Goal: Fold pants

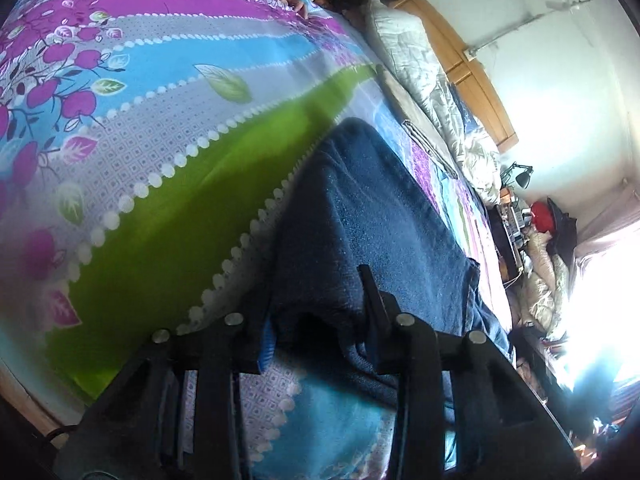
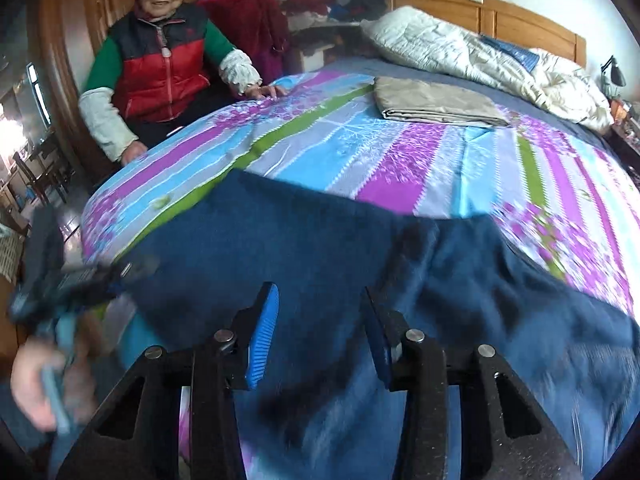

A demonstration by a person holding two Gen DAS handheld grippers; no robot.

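Dark blue pants (image 2: 320, 240) lie spread on the striped floral bedsheet (image 2: 400, 152) near the front edge of the bed. In the right wrist view my right gripper (image 2: 320, 328) hovers just over them, open, with nothing clamped between its blue pads (image 2: 264, 336). The left gripper (image 2: 80, 276) shows blurred at the left edge, held by a hand (image 2: 36, 380). Seen from the left wrist, the left gripper (image 1: 318, 320) has its jaws wide apart around a bunched edge of the pants (image 1: 380, 208), and the cloth fills the gap.
A folded beige cloth (image 2: 436, 104) lies further up the bed. A white quilt (image 2: 480, 48) is heaped against the wooden headboard (image 2: 520, 16). A person (image 2: 160, 52) sits on the bed's far left side with a hand (image 2: 268, 90) on the sheet. Piled clothes fill the back.
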